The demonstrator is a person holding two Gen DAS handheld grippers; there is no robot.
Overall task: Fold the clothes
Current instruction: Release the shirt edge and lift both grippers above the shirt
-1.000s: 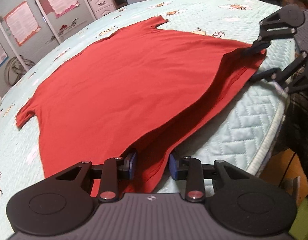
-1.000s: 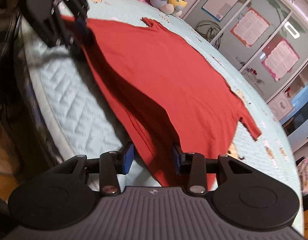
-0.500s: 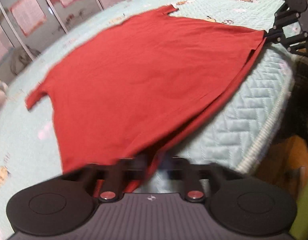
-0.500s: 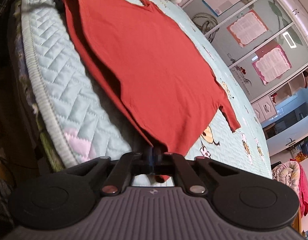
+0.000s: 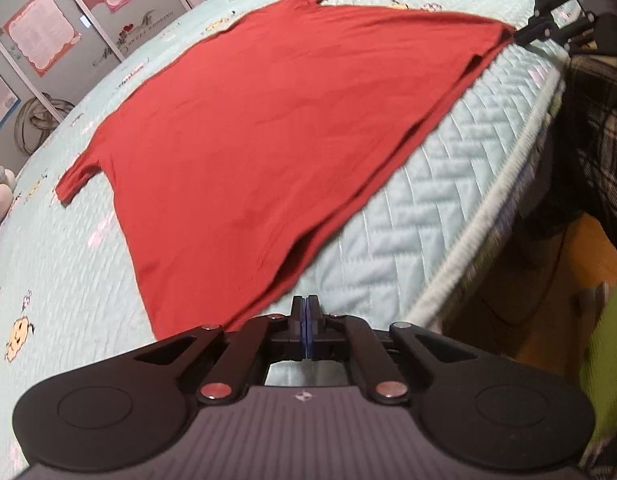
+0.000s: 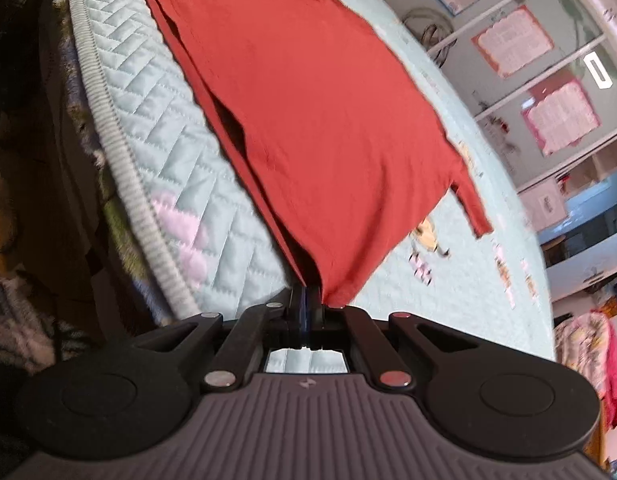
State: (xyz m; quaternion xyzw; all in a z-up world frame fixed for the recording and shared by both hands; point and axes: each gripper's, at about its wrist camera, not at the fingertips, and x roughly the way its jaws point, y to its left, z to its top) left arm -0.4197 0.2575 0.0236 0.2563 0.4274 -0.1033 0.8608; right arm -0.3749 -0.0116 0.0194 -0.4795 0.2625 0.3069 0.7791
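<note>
The red short-sleeved cotton T-shirt (image 5: 268, 120) lies spread on the pale mint quilted bed cover (image 5: 428, 208), hem toward the near mattress edge, sleeves and neckline toward the far side. The body lies mostly flat; along the hem the two fabric layers part slightly and show a dark gap.

The left gripper (image 5: 306, 320) sits low at the near left hem corner, pointing across the bed. Its blue-padded jaws are pressed fully together. The hem corner runs down to the jaw tips, but the left wrist view does not clearly show fabric between the pads.

The right gripper (image 6: 306, 304) sits at the opposite hem corner, also low and aimed along the cover. Its jaws are closed, and the shirt corner meets the jaw tips with fabric drawn taut away from them. The left wrist view shows this gripper at the far hem corner, its tips against the cloth.

Hem edge between the two grippers runs parallel to the ribbed piping of the mattress edge (image 6: 120, 152).

Beyond the bed stand grey panel doors with pink-bordered posters (image 6: 560, 116). Plush toys (image 5: 0, 196) rest at the bed's far end.
</note>
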